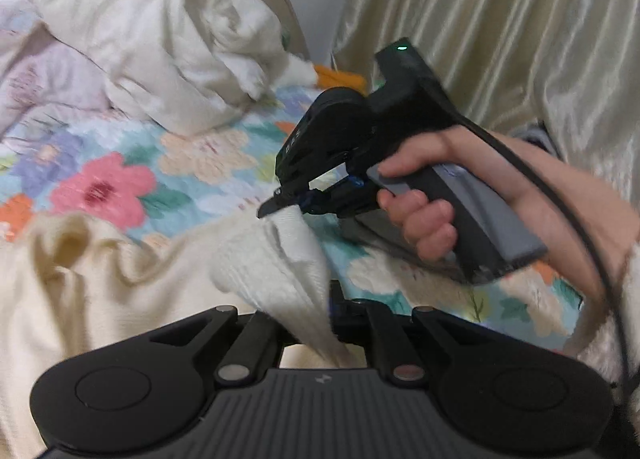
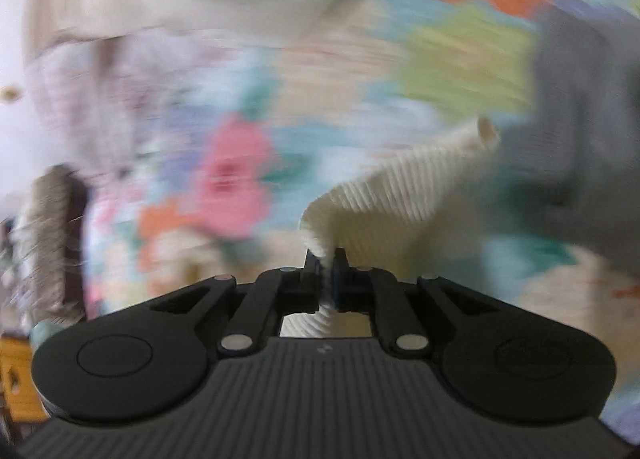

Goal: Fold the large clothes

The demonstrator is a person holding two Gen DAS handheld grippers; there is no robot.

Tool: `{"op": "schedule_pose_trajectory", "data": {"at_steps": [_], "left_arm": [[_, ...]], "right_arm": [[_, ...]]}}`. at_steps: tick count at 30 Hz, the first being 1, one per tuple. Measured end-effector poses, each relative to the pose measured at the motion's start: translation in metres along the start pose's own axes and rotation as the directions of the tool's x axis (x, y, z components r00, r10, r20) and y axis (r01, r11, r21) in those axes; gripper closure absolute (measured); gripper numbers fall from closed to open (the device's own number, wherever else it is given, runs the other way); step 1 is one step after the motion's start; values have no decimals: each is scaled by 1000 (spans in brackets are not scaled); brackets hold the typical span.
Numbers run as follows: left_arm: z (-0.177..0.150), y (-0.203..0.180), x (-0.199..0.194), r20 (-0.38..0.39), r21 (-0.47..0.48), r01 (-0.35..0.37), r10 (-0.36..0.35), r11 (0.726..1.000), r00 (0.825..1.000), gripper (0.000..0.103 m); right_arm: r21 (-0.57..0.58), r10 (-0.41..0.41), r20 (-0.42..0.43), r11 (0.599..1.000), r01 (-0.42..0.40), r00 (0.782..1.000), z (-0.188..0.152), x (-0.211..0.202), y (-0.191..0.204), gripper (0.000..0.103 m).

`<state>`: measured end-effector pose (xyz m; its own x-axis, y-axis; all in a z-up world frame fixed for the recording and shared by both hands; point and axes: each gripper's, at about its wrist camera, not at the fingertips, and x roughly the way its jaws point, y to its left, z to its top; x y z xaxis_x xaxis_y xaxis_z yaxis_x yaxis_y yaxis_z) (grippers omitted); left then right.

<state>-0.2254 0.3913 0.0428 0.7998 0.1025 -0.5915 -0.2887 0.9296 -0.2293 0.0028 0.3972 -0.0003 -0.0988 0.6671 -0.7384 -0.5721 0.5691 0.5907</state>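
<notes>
A cream knit sweater (image 1: 100, 279) lies bunched on the bed at the lower left of the left wrist view. Its ribbed hem (image 1: 280, 271) is lifted and stretched between both grippers. My left gripper (image 1: 326, 319) is shut on the near end of the hem, and the cloth hides its left finger. My right gripper (image 1: 280, 205), held in a person's hand (image 1: 424, 219), is shut on the far end just above the bed. In the blurred right wrist view the right gripper (image 2: 326, 261) pinches the same ribbed hem (image 2: 400, 195), which curls up to the right.
A floral bedspread (image 1: 120, 179) covers the bed under everything. A crumpled white quilt (image 1: 160, 39) lies at the back left, with an orange item (image 1: 340, 77) beside it. A pale satin curtain (image 1: 500, 19) hangs at the right. A grey blurred shape (image 2: 580, 139) stands at the right.
</notes>
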Motion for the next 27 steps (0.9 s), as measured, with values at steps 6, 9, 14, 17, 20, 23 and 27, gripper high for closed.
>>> {"op": "schedule_pose_trajectory", "data": {"at_steps": [6,9,14,17,20,23,27], "left_arm": [[-13,38,-93,121,-60,-163,169,985,978,98],[-49,75,-137,95,-225,-297,324,928,941,96],[-123,154,-127,-280,-463,-393,290,794,915,73],[-141,167,-150,-292,-518,-376,254,769,922,43],[-137,166,-167,-243,-545,-330,232,770,942,20],[-134,169,-170,-244,-592,-295,182,750,953,9],[-139,174,-151,-323,-634,-328,146,700,935,8]], "right_arm": [[-205,245,-44,947,-248,969,-18,14,105,97],[-285,258,-109,917,-279,960,-41,51,143,86],[-274,132,-167,946,-175,977,-76,77,129,64],[-225,108,-146,964,-140,983,-91,39,82,44],[-210,49,-143,975,-78,988,-113,9,47,40],[-236,-17,-180,971,-26,984,-143,-4,34,29],[-126,-5,-247,992,-27,969,-174,2,13,29]]}}
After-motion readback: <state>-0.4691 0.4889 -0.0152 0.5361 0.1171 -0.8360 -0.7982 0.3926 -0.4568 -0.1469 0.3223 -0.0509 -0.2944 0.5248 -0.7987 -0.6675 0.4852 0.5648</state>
